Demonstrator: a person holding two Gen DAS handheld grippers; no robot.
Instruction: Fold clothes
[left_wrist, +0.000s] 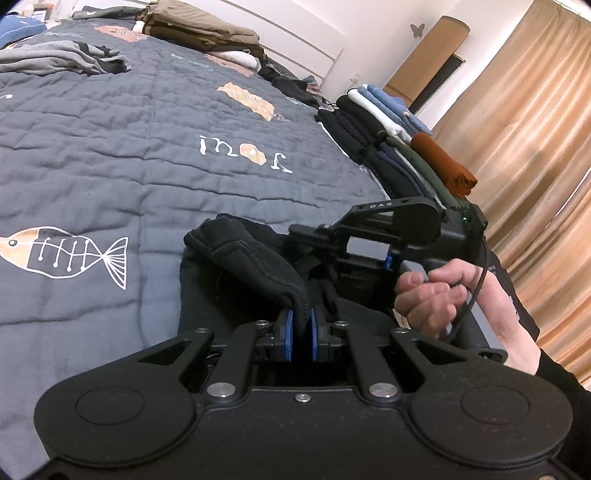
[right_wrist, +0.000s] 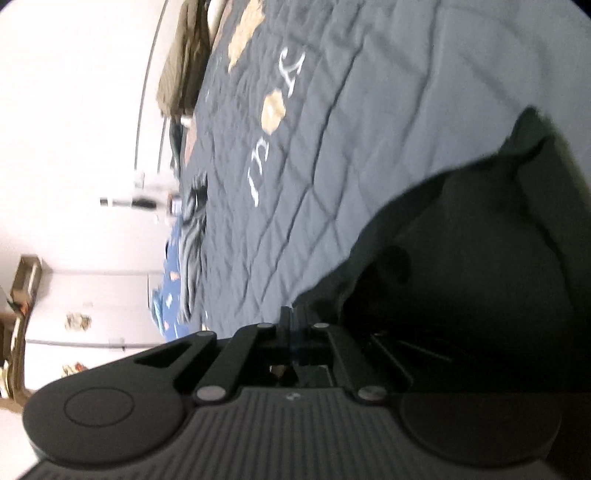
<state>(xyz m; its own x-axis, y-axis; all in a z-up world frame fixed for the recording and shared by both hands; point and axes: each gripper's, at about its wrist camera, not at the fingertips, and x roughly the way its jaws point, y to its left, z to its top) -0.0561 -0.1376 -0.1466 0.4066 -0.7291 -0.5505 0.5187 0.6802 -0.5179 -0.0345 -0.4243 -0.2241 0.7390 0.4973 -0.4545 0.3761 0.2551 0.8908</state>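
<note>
A: Left gripper (left_wrist: 301, 328): blue pads (left_wrist: 286, 334) pinch a fold of the black garment (left_wrist: 255, 258), which lies on the grey quilt (left_wrist: 110, 166).

B: Right gripper (right_wrist: 291, 325): fingers pressed together at the garment's edge; cloth between them, cannot tell. Judged mid-fold; next, carry the fold across.

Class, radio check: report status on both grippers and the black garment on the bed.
Left gripper shut on black garment. Right gripper shut at the garment's edge; grip unclear, picture blurred. Garment bunched on grey quilt. Nothing in the way.
</note>
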